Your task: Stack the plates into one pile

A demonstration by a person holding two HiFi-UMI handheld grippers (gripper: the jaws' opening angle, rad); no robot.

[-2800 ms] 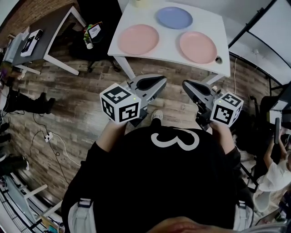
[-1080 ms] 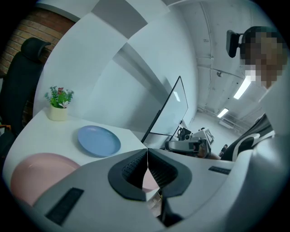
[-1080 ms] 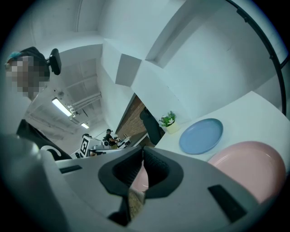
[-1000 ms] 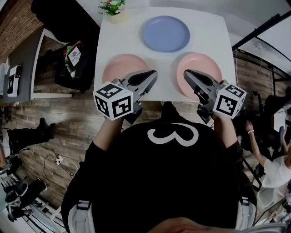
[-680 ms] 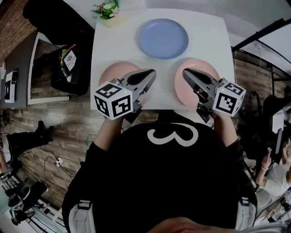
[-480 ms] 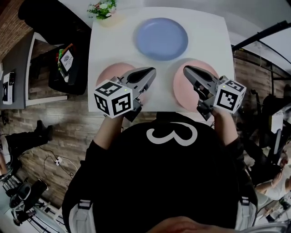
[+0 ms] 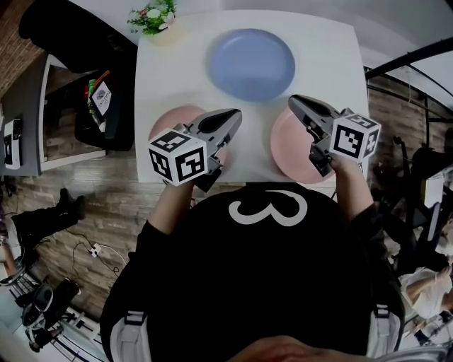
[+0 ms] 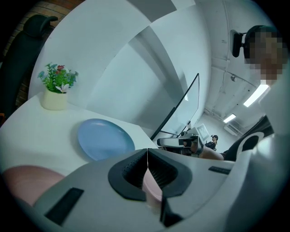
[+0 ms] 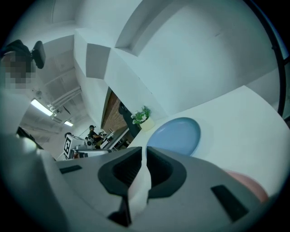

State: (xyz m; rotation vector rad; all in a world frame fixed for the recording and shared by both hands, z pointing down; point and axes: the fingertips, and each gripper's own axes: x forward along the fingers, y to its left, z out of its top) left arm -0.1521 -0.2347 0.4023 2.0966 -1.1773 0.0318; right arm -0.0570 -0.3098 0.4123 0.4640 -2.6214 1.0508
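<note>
The table (image 7: 333,42) carries a blue plate (image 7: 251,65) beyond the left claw (image 7: 236,113) and right claw (image 7: 292,100). The left pink plate (image 7: 168,120) and right pink plate (image 7: 290,152) lie beneath them (partly hidden), with a potted plant (image 7: 152,18) beyond, leftward.

We stand at the near edge of a table (image 7: 333,63) on which three plates lie apart: the far plate (image 7: 251,63) at the middle back, the near-left plate (image 7: 170,120) and the near-right plate (image 7: 290,152) side by side before it. A potted plant (image 7: 152,18) sits at the back left corner. Our left gripper (image 7: 236,112) hangs over the near-left plate, and our right gripper (image 7: 291,99) over the near-right plate.
</note>
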